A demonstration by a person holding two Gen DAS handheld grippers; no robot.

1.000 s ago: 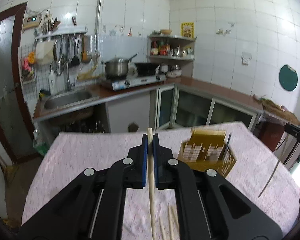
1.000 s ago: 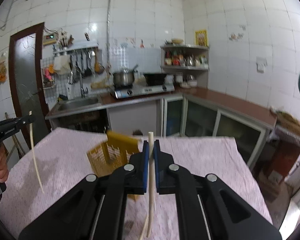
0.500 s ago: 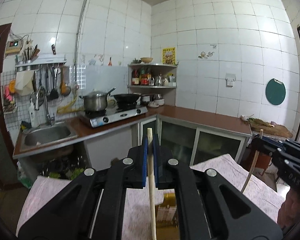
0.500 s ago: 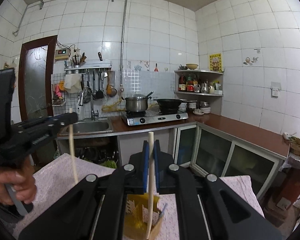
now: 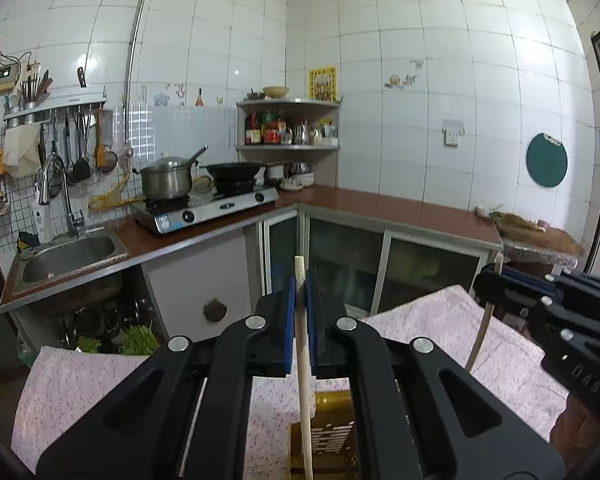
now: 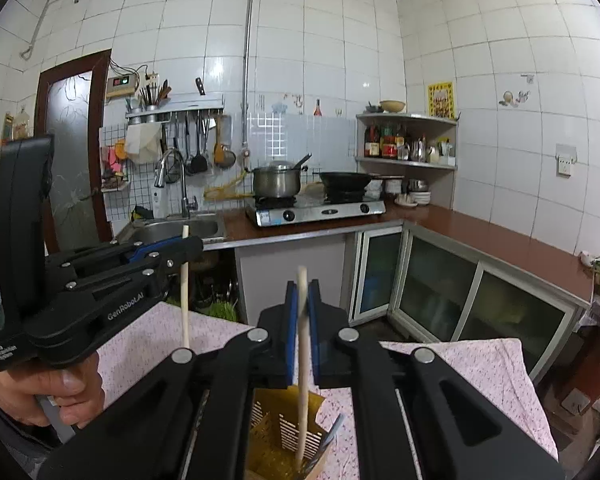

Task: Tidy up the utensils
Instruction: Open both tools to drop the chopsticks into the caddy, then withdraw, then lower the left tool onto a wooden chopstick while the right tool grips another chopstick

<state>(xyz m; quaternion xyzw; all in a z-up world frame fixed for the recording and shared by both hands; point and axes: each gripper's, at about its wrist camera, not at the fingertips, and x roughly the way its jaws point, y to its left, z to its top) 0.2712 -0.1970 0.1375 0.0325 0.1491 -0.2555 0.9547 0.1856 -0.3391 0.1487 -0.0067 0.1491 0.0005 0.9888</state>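
Clamped upright in the left gripper (image 5: 300, 280): one pale chopstick (image 5: 303, 344), lower end cut off at the frame edge. Pinched likewise in the right gripper (image 6: 302, 292): a second chopstick (image 6: 302, 360), tip down inside the yellow slotted utensil holder (image 6: 288, 436) near the middle of the pink-clothed table (image 6: 460, 376), base hidden behind black arms. Legible on the left tool's side: "GenRobot.AI". Holder's label blurred, unreadable.

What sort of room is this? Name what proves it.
A home kitchen, most likely: a gas stove bearing a steel pot and a wok, a sink with a tap, and utensils hanging on a wall rack.
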